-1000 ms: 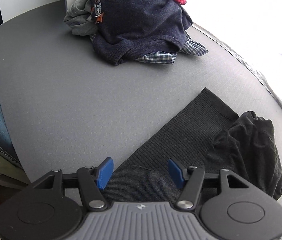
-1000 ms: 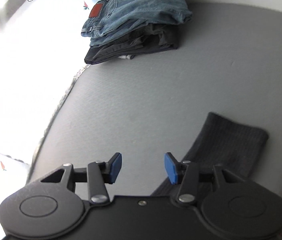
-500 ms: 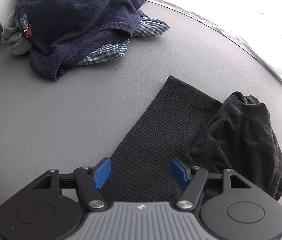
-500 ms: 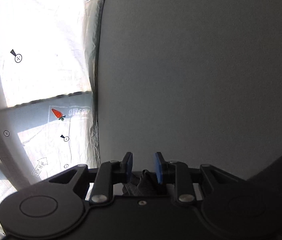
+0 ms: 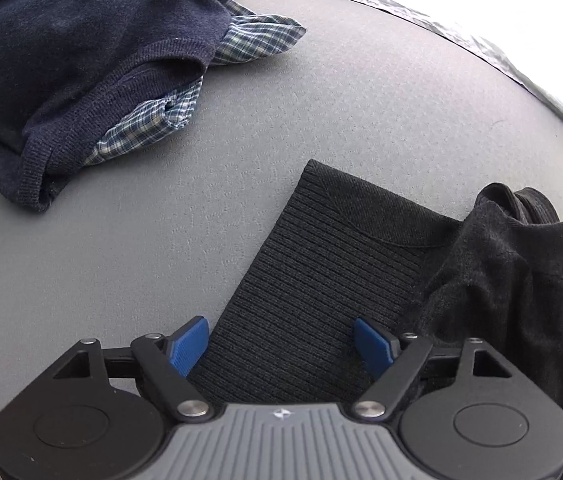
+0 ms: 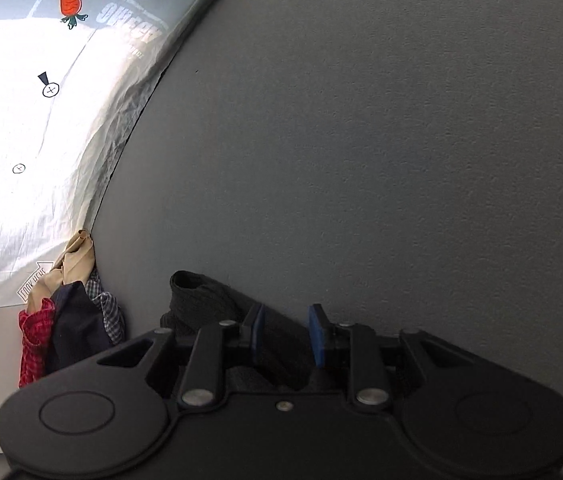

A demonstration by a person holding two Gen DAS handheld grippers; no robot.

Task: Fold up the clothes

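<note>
A dark ribbed knit garment (image 5: 321,276) lies flat on the grey table (image 5: 161,220), with a bunched black part (image 5: 521,280) folded over its right side. My left gripper (image 5: 281,344) is open, low over the garment's near end, its blue pads on either side of the cloth. In the right wrist view my right gripper (image 6: 285,336) is partly closed with the dark cloth (image 6: 209,300) between its pads. The pads are still apart and I cannot tell whether they pinch it.
A pile of unfolded clothes sits at the far left: a navy sweater (image 5: 81,60) over a plaid shirt (image 5: 249,40). The same pile (image 6: 73,328) shows in the right wrist view. A white printed sheet (image 6: 21,160) borders the table's edge.
My right gripper swung away from the jeans stack, narrowed its jaws and came down on the dark cloth. My left gripper moved forward along the garment and stayed open.
</note>
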